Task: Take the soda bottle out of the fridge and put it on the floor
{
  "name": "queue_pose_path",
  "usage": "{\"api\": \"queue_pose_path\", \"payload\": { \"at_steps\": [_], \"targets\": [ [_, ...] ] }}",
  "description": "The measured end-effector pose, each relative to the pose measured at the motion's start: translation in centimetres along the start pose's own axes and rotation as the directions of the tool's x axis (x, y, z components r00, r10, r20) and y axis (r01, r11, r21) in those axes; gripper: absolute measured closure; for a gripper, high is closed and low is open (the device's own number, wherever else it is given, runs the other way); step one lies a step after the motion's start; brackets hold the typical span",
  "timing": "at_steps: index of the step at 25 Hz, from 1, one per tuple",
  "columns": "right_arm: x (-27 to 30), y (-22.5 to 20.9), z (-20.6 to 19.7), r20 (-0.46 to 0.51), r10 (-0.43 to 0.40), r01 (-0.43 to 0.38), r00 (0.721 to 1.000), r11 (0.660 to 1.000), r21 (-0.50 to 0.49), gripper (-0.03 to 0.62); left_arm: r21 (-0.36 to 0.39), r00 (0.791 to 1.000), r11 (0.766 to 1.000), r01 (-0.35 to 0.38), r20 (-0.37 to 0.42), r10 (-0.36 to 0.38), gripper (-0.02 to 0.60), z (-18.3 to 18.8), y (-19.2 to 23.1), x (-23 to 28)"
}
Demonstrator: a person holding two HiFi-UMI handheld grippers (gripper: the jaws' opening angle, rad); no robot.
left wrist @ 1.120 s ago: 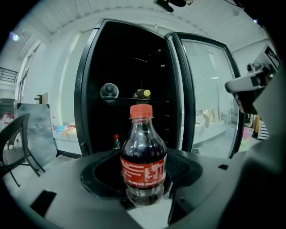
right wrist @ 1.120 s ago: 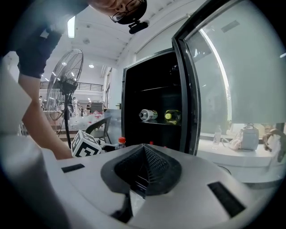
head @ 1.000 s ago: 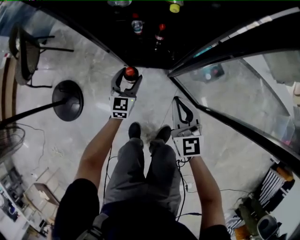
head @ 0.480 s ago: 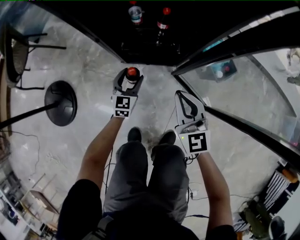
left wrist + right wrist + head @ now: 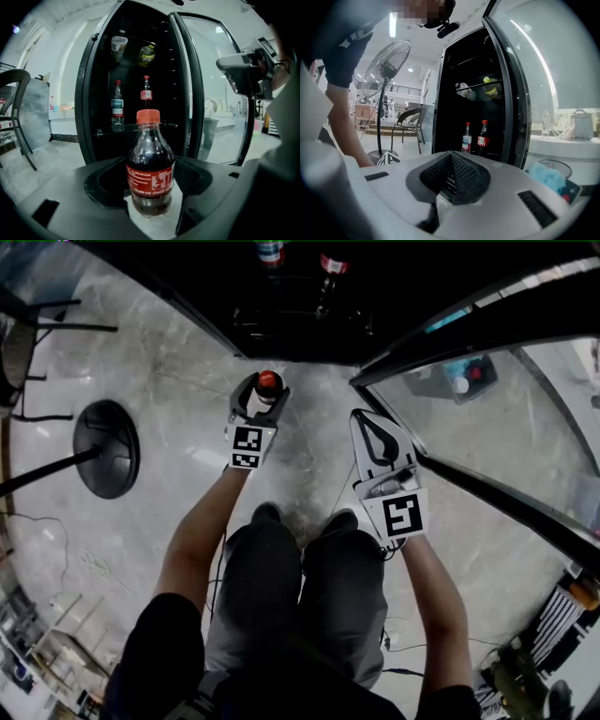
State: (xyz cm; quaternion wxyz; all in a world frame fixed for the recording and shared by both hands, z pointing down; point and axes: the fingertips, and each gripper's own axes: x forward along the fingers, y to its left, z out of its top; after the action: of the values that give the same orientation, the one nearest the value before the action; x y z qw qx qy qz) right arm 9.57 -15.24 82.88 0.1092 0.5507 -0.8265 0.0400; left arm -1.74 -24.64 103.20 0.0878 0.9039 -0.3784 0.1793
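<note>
1. One small soda bottle (image 5: pixel 150 168) is in play: dark cola, red cap, red label, standing upright.
2. Your left gripper (image 5: pixel 259 390) clamps it, one jaw on each side of the lower body, with shoulders and cap rising above them. The bottle is outside the fridge (image 5: pixel 93 93), just in front of the open doorway, held above the floor (image 5: pixel 178 381).
3. Your right gripper (image 5: pixel 364 423) is empty with its jaws pressed together, to the right of the bottle and nearer you.
4. Only the left gripper view shows the label; from the head view you see mostly the red cap. The left gripper view also shows a water bottle (image 5: pixel 117 105) and a second cola bottle (image 5: pixel 146 93) on the far shelf.
</note>
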Motion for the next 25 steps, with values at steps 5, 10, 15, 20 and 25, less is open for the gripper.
{"api": "queue_pose_path", "payload": {
  "at_steps": [5, 10, 15, 20, 25],
  "targets": [
    [0.9, 0.2, -2.4, 0.021, 0.031, -0.031, 0.999, 0.999, 0.011, 0.576, 0.004, 1.0, 1.0, 0.006, -0.001, -0.006, 0.272, -3.2, 0.2, 1.4],
    [1.8, -0.2, -3.8, 0.034, 0.05, -0.051, 0.998, 0.998, 0.031, 0.576, 0.018, 1.0, 1.0, 0.012, -0.008, -0.011, 0.272, -6.1, 0.3, 3.0],
    [2.7, -0.8, -5.6, 0.035, 0.063, -0.063, 0.997, 0.998, 0.007, 0.576, 0.004, 1.0, 1.0, 0.004, 0.005, -0.004, 0.272, -8.3, 0.2, 4.8],
    [3.6, -0.5, -8.4, 0.019, 0.064, -0.064, 0.998, 0.998, -0.024, 0.576, -0.021, 1.0, 1.0, -0.016, -0.003, 0.016, 0.272, -10.5, 0.2, 6.5],
    [4.0, 0.0, -10.3, -0.005, 0.083, -0.083, 0.997, 0.996, -0.02, 0.576, -0.023, 0.999, 0.999, -0.023, -0.026, 0.023, 0.272, -13.0, 0.1, 7.5]
  ]
}}
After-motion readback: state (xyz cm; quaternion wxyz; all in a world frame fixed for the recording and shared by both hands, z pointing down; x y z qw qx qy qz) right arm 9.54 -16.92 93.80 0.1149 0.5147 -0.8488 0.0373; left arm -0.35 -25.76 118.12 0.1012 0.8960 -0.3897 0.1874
